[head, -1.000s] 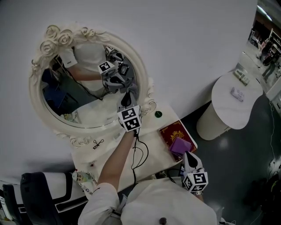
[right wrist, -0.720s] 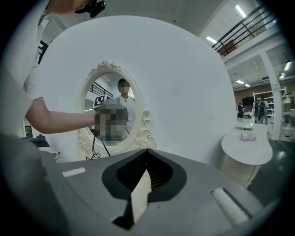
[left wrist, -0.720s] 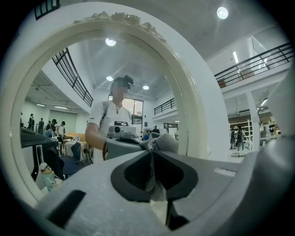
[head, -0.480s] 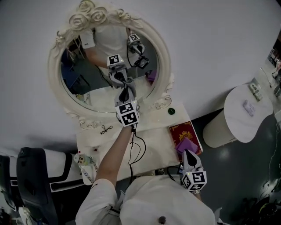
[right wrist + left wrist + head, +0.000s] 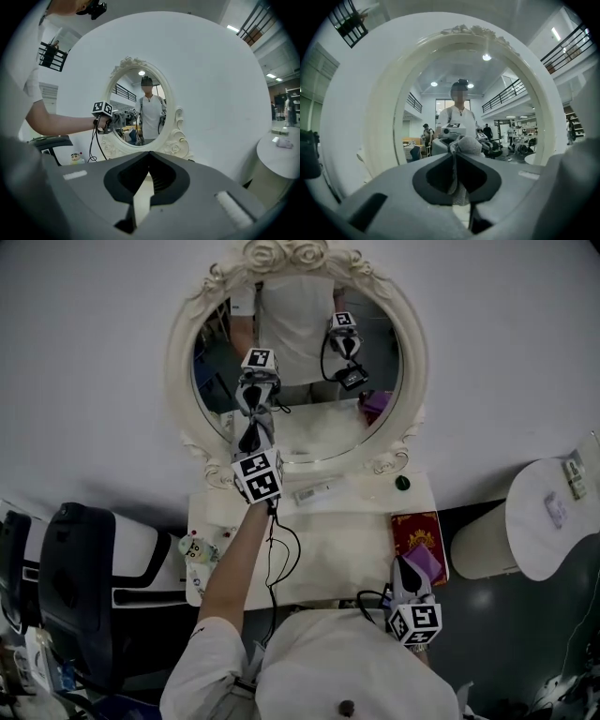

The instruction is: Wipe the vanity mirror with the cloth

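The oval vanity mirror (image 5: 314,427) in its ornate cream frame (image 5: 413,362) stands against the wall, above the vanity table. My left gripper (image 5: 253,432) reaches up to the lower left of the glass, shut on a bunched grey cloth (image 5: 256,416) that presses on the mirror and meets its own reflection. In the left gripper view the cloth (image 5: 465,145) sticks out between the jaws of the left gripper (image 5: 455,153), with the mirror (image 5: 440,79) filling the picture. My right gripper (image 5: 405,575) hangs low by the table's front right corner, shut and empty. The right gripper (image 5: 149,153) looks at the mirror (image 5: 140,112) from afar.
On the cream vanity table (image 5: 328,554) lie a red box (image 5: 415,532) with a purple item (image 5: 427,563), a green knob (image 5: 402,483), a tube (image 5: 314,491) and a small toy (image 5: 192,547). A black chair (image 5: 66,587) stands at the left, a round white stand (image 5: 553,512) at the right.
The left gripper with the cloth has slid leftward across the lower glass, from its right side to its left. The head view has shifted. The right gripper has stayed put.
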`<action>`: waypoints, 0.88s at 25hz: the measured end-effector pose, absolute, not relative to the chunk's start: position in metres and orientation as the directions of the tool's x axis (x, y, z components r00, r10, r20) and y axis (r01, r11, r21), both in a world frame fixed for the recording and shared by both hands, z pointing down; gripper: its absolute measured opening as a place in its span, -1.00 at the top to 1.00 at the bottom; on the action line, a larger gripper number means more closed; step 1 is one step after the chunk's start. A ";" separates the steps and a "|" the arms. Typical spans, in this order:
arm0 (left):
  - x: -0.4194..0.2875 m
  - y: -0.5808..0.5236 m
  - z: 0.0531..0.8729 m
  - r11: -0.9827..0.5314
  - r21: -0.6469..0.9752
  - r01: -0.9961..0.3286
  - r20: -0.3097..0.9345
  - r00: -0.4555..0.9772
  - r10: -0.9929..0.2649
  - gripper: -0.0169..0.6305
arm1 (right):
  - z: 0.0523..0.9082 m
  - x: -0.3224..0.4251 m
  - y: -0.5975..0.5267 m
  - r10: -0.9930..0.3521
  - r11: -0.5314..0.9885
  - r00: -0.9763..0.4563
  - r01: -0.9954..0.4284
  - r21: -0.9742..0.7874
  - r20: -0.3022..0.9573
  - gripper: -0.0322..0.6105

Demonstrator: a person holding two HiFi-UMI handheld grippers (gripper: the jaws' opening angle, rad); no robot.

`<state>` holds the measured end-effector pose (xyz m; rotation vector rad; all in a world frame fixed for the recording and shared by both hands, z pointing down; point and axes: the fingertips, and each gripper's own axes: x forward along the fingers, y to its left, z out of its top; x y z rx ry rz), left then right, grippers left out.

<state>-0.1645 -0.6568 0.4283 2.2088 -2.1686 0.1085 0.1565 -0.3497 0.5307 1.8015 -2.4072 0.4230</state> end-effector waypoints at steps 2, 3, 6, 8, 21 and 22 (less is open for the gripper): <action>-0.185 -0.656 0.429 0.013 -0.033 -0.999 0.085 -0.016 -0.996 0.87 | 0.531 0.148 -0.353 -0.918 0.276 -0.309 -0.948 -0.159 0.248 0.88; -0.194 -0.656 0.431 0.029 -0.038 -0.999 0.089 -0.032 -0.996 0.87 | 0.532 0.144 -0.355 -0.915 0.285 -0.318 -0.945 -0.159 0.248 0.88; -0.222 -0.653 0.438 0.080 -0.031 -0.996 0.102 -0.083 -0.991 0.88 | 0.531 0.132 -0.357 -0.907 0.309 -0.340 -0.938 -0.156 0.249 0.88; -0.235 -0.651 0.442 0.102 -0.025 -0.994 0.111 -0.104 -0.988 0.88 | 0.530 0.126 -0.357 -0.905 0.316 -0.346 -0.936 -0.155 0.249 0.88; -0.150 -0.639 0.446 -0.101 0.001 -0.995 0.068 0.101 -0.993 0.88 | 0.531 0.137 -0.349 -0.933 0.223 -0.253 -0.965 -0.142 0.254 0.88; -0.133 -0.639 0.443 -0.139 -0.003 -0.990 0.058 0.139 -0.989 0.88 | 0.531 0.138 -0.348 -0.935 0.218 -0.248 -0.966 -0.141 0.254 0.88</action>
